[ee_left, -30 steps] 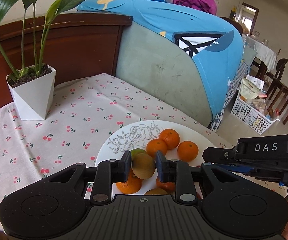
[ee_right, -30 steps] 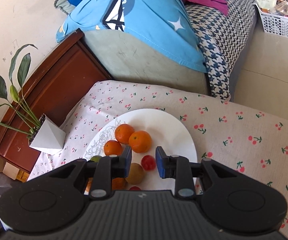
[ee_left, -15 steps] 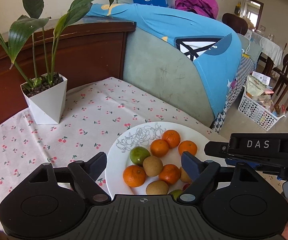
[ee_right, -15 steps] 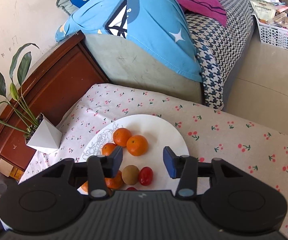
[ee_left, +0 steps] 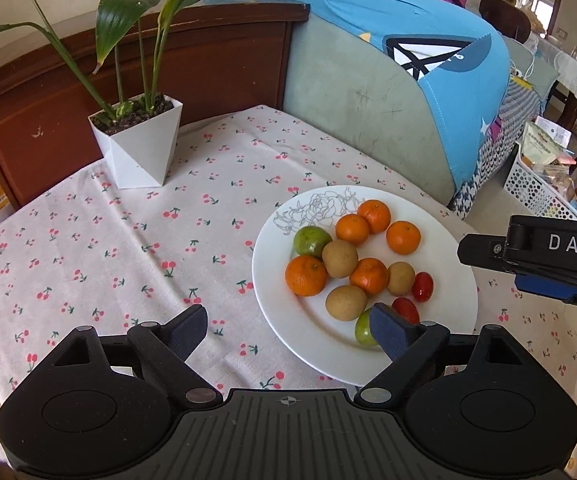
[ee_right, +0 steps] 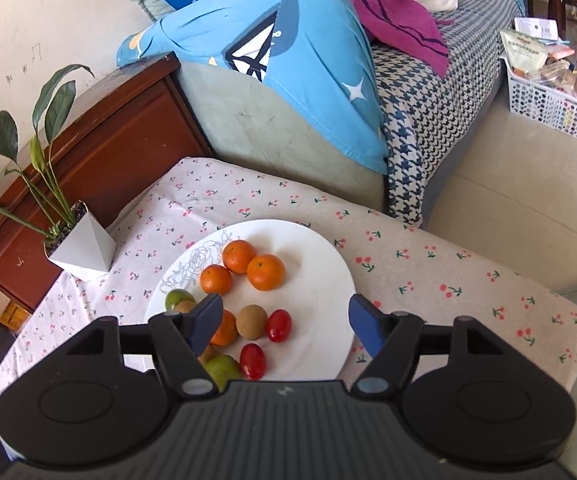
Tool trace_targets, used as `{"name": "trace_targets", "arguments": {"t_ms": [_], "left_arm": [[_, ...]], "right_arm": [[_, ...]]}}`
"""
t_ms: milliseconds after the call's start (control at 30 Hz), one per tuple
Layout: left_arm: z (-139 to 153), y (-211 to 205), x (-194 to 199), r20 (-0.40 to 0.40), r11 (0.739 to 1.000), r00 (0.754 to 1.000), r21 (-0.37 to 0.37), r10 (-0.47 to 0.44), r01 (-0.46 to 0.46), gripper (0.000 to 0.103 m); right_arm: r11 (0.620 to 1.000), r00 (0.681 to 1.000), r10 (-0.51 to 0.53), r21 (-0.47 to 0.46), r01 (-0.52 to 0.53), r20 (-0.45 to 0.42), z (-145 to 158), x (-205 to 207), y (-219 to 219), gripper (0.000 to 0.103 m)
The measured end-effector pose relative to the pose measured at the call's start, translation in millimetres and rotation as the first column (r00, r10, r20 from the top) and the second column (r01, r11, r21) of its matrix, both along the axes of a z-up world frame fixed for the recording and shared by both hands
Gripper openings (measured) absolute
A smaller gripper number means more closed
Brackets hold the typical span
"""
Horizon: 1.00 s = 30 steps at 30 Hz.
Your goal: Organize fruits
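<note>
Fruits, mixed, on a round white plate with a grey line-drawn flower (ee_left: 440,216) that sits on the cherry-print tablecloth (ee_left: 128,240). Contents: five orange tangerines (ee_left: 305,275), three brown kiwi-like fruits (ee_left: 339,253), two green round fruits (ee_left: 310,239), two red oval cherry tomatoes (ee_left: 423,286).

Position against your tools: your left gripper (ee_left: 286,330) hangs over the plate's near-left rim, its jaws wide and opening, nothing between them but cloth and plate edge. Its right finger overlaps the nearer green fruit and the nearer tomato in view. Your right gripper (ee_right: 286,320) hangs over the plate's near side, jaws opening, the tomatoes and one brown fruit seen in the gap below, unpressed. In the left wrist view its black body marked DAS (ee_left: 548,256) stands beyond the plate's right rim.

Axis: the tomatoes lie on their sides, long axes running roughly away from you in the right wrist view. The round fruits show no clear heading.

Surroundings: white faceted pot with a green leafy plant (ee_left: 138,148), well apart on the plate's left; grey-green sofa end with a blue printed cloth (ee_left: 428,60) beyond the table; white perforated basket (ee_right: 548,100) on the floor.
</note>
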<state>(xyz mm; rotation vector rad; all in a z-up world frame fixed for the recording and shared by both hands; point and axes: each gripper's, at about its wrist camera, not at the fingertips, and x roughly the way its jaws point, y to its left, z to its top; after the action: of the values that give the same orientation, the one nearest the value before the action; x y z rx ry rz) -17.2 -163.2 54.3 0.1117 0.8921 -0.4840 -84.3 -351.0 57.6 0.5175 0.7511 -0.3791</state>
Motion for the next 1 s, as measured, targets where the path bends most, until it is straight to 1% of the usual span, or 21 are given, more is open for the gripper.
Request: {"name": "trace_targets", "arguments": {"t_ms": [100, 233, 333, 500, 600, 733, 1000], "left_arm": [[-0.9, 1.8, 0.1, -0.013, 1.0, 1.0, 0.014, 0.018, -0.017, 0.09], [-0.6, 2.4, 2.1, -0.023, 0.999, 0.999, 0.031, 0.039, -0.038, 0.09], [-0.5, 2.8, 3.7, -0.032, 0.997, 0.998, 0.043, 0.059, -0.057, 0.09], [-2.3, 4.2, 6.9, -0.03, 0.993, 0.995, 0.078, 0.091, -0.088, 0.09], [-4.2, 4.3, 8.3, -0.031, 0.99, 0.994, 0.091, 0.107, -0.104, 0.09], [-7.2, 2.3, 8.7, -0.038, 0.989, 0.994, 0.105, 0.107, -0.102, 0.09], [-9.5, 1.4, 9.2, -0.038, 0.986, 0.993, 0.129, 0.113, -0.107, 0.091]], "right_arm": [[1.0, 1.0, -0.003, -0.012, 0.003, -0.024, -0.4, -4.0, 3.1, 0.074], [1.0, 0.999, -0.004, -0.03, 0.003, -0.032, 0.0, -9.8, 6.0, 0.076], [0.998, 0.999, -0.015, -0.065, 0.012, -0.046, 0.0, -12.3, 8.0, 0.08], [0.992, 0.997, 0.001, -0.127, -0.012, -0.082, -4.1, -9.8, 13.9, 0.083], [0.991, 0.994, 0.011, -0.135, -0.025, -0.108, -12.0, -8.0, 17.6, 0.083], [0.988, 0.988, 0.023, -0.146, -0.046, -0.15, -21.2, -4.2, 21.4, 0.083], [0.983, 0.983, 0.033, -0.17, -0.064, -0.18, -26.6, -0.5, 27.2, 0.084]]}}
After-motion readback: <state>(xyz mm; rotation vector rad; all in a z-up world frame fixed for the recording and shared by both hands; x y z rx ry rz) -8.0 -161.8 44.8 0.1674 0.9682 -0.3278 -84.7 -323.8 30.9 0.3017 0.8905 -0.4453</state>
